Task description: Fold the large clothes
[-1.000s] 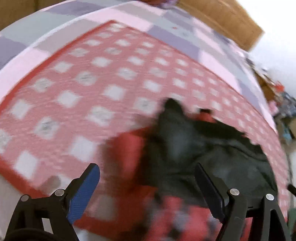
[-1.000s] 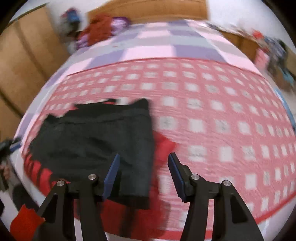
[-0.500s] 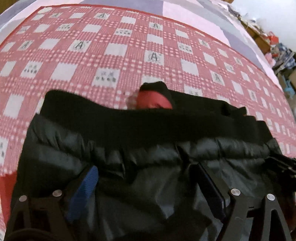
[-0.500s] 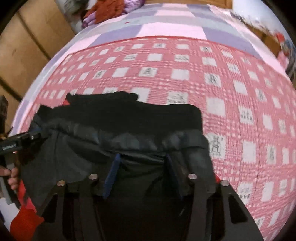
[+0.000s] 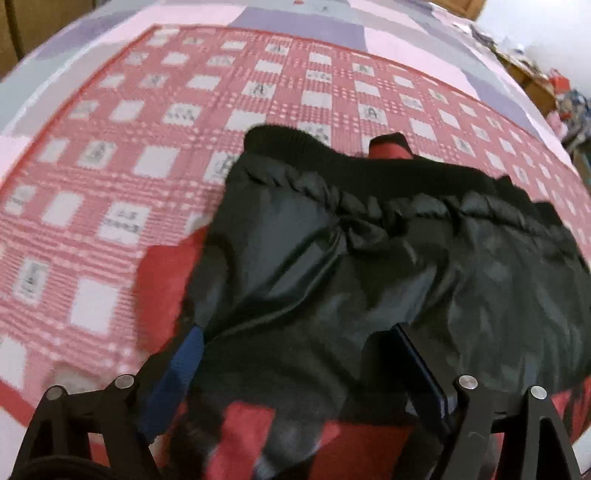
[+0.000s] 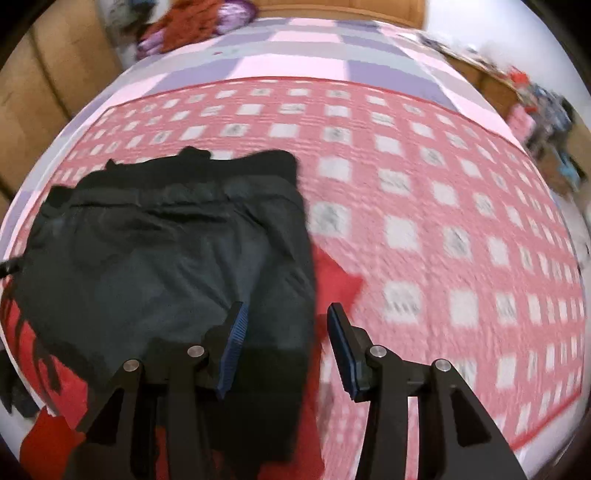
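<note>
Left wrist view: we note the black jacket [image 5: 388, 266] lying folded on the bed's red checked blanket [image 5: 110, 177], red lining showing at its edges. No containers seen. Left tool [image 5: 295, 354] stands wide over the near hem; fabric lies between its jaws, but we cannot tell if the pads press it. Right tool [image 6: 284, 343], jaws just opening slightly, sits part open at the jacket's right edge, gripping nothing. Both views are blurred; the jacket's near end is cut off.

The jacket [image 6: 162, 258] lies on the blanket [image 6: 424, 177] spread over the bed [image 6: 306, 48], clothes pile [image 6: 192, 22] behind.
</note>
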{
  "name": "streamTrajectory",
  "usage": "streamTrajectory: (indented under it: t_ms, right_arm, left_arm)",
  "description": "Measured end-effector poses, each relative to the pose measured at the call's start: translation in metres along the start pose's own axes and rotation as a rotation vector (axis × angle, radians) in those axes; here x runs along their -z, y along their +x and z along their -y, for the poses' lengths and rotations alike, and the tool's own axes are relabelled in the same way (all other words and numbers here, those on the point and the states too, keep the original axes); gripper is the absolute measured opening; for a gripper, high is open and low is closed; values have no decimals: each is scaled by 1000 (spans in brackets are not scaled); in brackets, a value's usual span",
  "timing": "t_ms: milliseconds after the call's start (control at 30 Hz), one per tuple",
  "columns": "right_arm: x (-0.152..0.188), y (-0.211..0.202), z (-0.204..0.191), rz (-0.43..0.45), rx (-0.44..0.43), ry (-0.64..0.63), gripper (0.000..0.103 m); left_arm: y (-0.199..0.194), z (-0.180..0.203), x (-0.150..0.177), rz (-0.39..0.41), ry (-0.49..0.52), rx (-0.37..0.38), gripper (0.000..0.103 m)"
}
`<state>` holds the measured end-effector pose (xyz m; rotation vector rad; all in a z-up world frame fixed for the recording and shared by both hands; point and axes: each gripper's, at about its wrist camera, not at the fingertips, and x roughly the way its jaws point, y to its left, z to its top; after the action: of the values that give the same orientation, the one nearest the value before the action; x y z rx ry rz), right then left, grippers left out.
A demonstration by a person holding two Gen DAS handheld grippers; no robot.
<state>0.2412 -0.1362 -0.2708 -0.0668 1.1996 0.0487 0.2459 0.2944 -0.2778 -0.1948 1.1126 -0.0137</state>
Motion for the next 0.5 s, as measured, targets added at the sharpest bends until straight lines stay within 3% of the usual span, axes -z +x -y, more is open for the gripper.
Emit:
streamTrajectory:
  t_ms: [67,133,300,433,500]
  right_arm:
    - [11,-20,-2,13,30,53,48]
    - [25,-52,-21,41,27,70,48]
    - [62,-136,-98,61,-8,1,48]
    - [94,-197,-142,45,-46,23,69]
    - [108,-219,-160,20,-45,33,73]
  left_arm:
    - [-12,2,5,-1,6,-33,87]
    - [-32,5,11,-11,9,-11,87]
    - [-109,18,41,-27,-6,-6,87]
    - [-168,24,69,-50,-37,-18,87]
    - [-195,29,83,-54,-21,-42,87]
